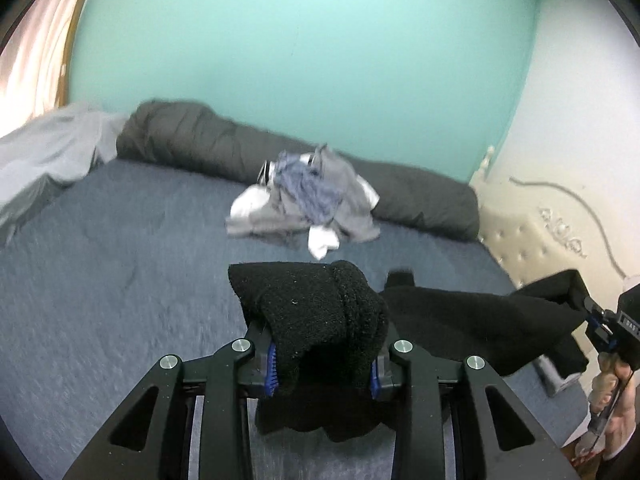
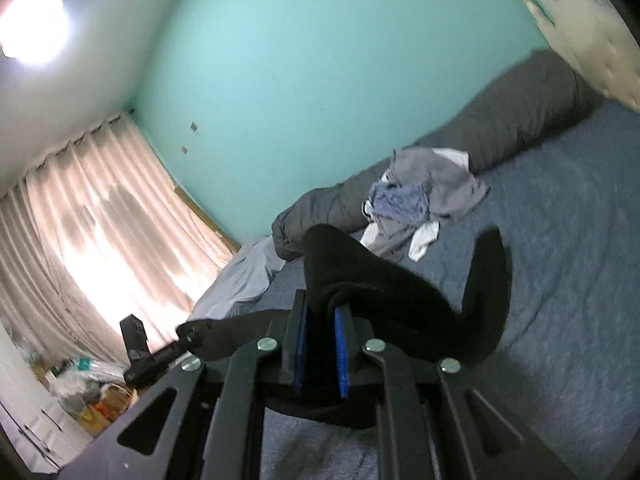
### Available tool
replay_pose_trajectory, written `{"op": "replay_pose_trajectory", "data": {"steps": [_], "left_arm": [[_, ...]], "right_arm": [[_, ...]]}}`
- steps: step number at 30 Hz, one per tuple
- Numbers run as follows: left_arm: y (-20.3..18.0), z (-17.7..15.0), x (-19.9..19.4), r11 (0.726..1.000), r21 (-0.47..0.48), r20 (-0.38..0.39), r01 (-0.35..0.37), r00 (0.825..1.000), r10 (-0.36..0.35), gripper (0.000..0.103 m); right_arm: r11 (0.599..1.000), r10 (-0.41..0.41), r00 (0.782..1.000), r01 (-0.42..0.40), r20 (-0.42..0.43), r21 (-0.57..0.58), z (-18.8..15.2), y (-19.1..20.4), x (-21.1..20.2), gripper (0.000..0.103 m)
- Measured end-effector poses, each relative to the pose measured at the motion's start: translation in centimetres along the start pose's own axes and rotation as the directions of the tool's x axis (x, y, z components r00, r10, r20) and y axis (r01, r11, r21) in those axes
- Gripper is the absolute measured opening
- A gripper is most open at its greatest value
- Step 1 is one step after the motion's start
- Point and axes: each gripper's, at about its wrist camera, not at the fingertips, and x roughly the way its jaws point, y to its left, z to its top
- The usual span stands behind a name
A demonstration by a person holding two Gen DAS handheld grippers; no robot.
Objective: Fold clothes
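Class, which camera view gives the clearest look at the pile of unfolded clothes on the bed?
The left wrist view: the pile of clothes sits near centre, roughly level and unobstructed. The right wrist view shows the same pile tilted, with the black garment reaching up towards its lower edge.

We see the black garment (image 1: pixel 320 320) hiding the left gripper's (image 1: pixel 322 364) fingertips; the far clothes pile (image 1: pixel 308 196) is blurred
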Motion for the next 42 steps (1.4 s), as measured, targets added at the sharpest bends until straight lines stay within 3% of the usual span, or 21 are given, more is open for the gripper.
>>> {"op": "replay_pose_trajectory", "data": {"steps": [3,11,16,24,33,38,42], "left_arm": [[-0.7,1.7,-2.3,1.000,0.021,0.040,0.014,0.999,-0.015,0.034],[-0.9,2.4,-5.2,0.999,0.033,0.067,0.034,0.997,-0.036,0.034],[-0.8,2.6,-6.5,0.998,0.039,0.073,0.039,0.996,-0.042,0.034],[2.5,-1.2,-1.4,1.000,-0.001,-0.029,-0.028,0.999,0.028,0.034],[7.8,-6.1,7.7,0.996,-0.052,-0.175,-0.074,0.982,0.064,0.035],[10.3,-6.0,12.2,0.990,-0.089,-0.199,-0.106,0.976,0.087,0.035],[11.7,-3.1,14.5,0.989,-0.096,-0.179,-0.114,0.979,0.096,0.035]], "right_arm": [[0.999,0.009,1.000,-0.008,0.012,-0.052,1.4,2.9,-1.8,0.012],[0.993,0.037,0.998,-0.031,0.054,-0.111,3.9,7.0,-4.3,0.011],[0.989,0.029,0.998,-0.020,0.061,-0.149,4.1,7.6,-3.2,0.011],[0.993,-0.052,0.996,0.044,-0.074,-0.110,0.3,2.8,3.2,0.011],[0.992,-0.128,0.971,0.123,-0.204,-0.038,-3.1,-5.2,11.7,0.011],[0.990,-0.136,0.967,0.139,-0.217,-0.003,-2.4,-8.2,16.1,0.011],[0.990,-0.139,0.972,0.133,-0.191,-0.043,0.6,-8.0,19.5,0.011]]}}
